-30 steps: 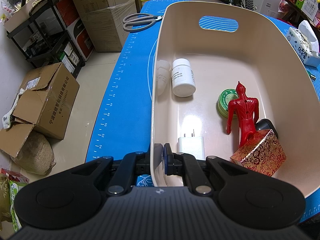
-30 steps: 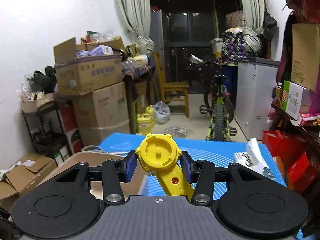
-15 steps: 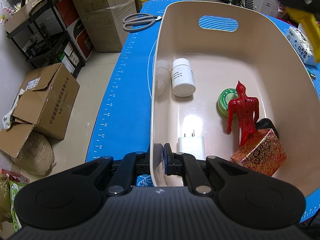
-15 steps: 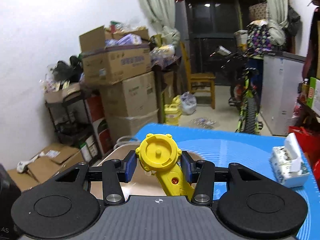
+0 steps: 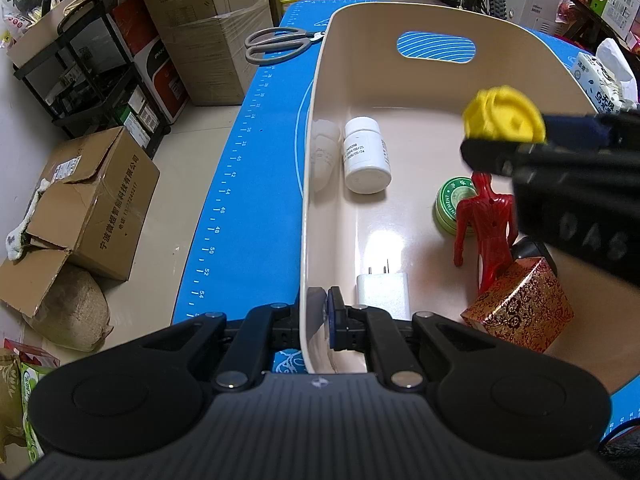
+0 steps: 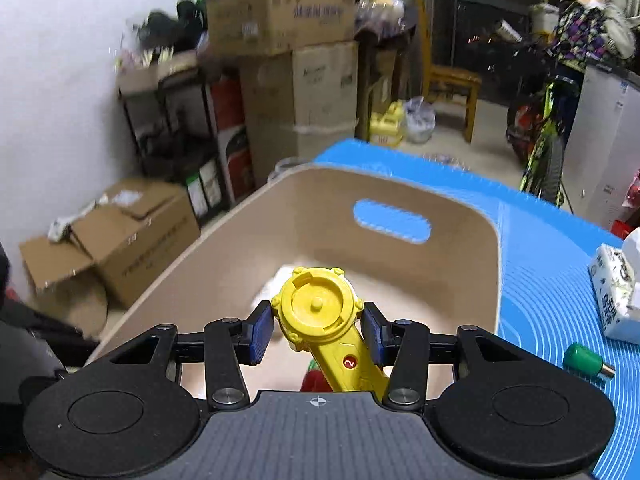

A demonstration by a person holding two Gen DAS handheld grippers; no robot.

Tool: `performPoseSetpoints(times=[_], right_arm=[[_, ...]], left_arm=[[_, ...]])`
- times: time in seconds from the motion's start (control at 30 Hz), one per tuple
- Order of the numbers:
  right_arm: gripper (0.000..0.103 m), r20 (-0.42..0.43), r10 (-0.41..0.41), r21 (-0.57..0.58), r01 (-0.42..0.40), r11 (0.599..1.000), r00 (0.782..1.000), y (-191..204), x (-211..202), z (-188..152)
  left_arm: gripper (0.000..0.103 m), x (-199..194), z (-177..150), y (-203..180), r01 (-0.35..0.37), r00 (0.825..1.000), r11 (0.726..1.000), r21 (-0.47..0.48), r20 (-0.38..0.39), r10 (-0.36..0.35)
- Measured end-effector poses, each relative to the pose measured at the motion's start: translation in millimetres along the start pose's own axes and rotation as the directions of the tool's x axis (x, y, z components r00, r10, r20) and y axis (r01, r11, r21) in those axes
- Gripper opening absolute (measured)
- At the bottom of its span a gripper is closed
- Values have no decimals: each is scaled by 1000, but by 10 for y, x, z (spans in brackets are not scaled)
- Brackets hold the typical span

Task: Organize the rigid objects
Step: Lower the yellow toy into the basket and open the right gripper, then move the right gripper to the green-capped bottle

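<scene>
Yellow toy launcher (image 6: 318,316): round disc head on a handle, clamped at the head between the blue pads of the right gripper (image 6: 318,330), handle running back under the gripper body. Held in the air above the open beige bin (image 6: 472,240), over its floor; in the left wrist view the same yellow head (image 5: 504,118) showed above the bin's right half.

Right gripper: jaws partly closed, gripping the launcher's head on both sides.

Left gripper (image 5: 320,316): jaws nearly shut, pinching the bin's near-left wall (image 5: 306,240), one pad outside and one pad inside.

Bin contents, placed from the left jaws:
- White plug adapter (image 5: 384,290), just ahead and right of the jaws, prongs pointing away.
- White pill bottle (image 5: 366,156), farther ahead, lying on its side near the left wall.
- Green round tin (image 5: 450,206), ahead and to the right, touching the red figure.
- Red toy figure (image 5: 484,228), right of the adapter, lying along the floor.
- Red-and-gold patterned box (image 5: 520,306), right of the jaws, over the figure's legs.
- Dark object behind that box, mostly hidden; kind cannot be told.

Counter (image 5: 248,208), covered by a blue ruled mat: grey scissors (image 5: 280,42) beyond the bin's far-left corner; tissue pack (image 6: 616,292) and small green-capped item (image 6: 586,358) to the right of the right jaws.
</scene>
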State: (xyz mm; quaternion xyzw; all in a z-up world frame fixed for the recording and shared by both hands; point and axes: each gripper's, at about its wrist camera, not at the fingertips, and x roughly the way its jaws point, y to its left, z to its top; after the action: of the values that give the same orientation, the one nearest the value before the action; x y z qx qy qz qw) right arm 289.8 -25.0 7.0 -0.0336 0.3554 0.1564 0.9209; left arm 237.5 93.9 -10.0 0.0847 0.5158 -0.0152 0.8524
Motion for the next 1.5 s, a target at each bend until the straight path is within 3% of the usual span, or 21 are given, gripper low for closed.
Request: performPoseSetpoints(times=[0.2, 0.37, 0.63, 0.77, 1.03, 1.27, 1.5], right_arm=[[53, -113, -4, -36, 0, 999, 994, 77, 161, -60], [56, -129, -7, -47, 1, 999, 992, 57, 168, -59], [77, -47, 13, 20, -12, 1000, 999, -114, -59, 25], [96, 7, -18, 39, 18, 999, 1000, -187, -220, 86], [101, 77, -76, 131, 65, 989, 994, -591, -432, 179], [101, 143, -175, 172, 149, 974, 974, -967, -557, 134], [101, 142, -254, 164, 231, 959, 957, -1347, -505, 39]], left_arm=[[10, 0, -1, -1, -1, 1000, 1000, 1, 0, 1], [10, 1, -1, -4, -1, 1000, 1000, 1, 0, 1], [11, 14, -5, -4, -3, 1000, 1000, 1, -1, 3], [11, 20, -7, -11, -4, 1000, 1000, 2, -1, 4], [11, 19, -7, -6, -2, 1000, 1000, 1, -2, 2], [11, 15, -6, 0, -2, 1000, 1000, -2, -3, 2], [11, 7, 0, -6, -5, 1000, 1000, -2, -4, 5]])
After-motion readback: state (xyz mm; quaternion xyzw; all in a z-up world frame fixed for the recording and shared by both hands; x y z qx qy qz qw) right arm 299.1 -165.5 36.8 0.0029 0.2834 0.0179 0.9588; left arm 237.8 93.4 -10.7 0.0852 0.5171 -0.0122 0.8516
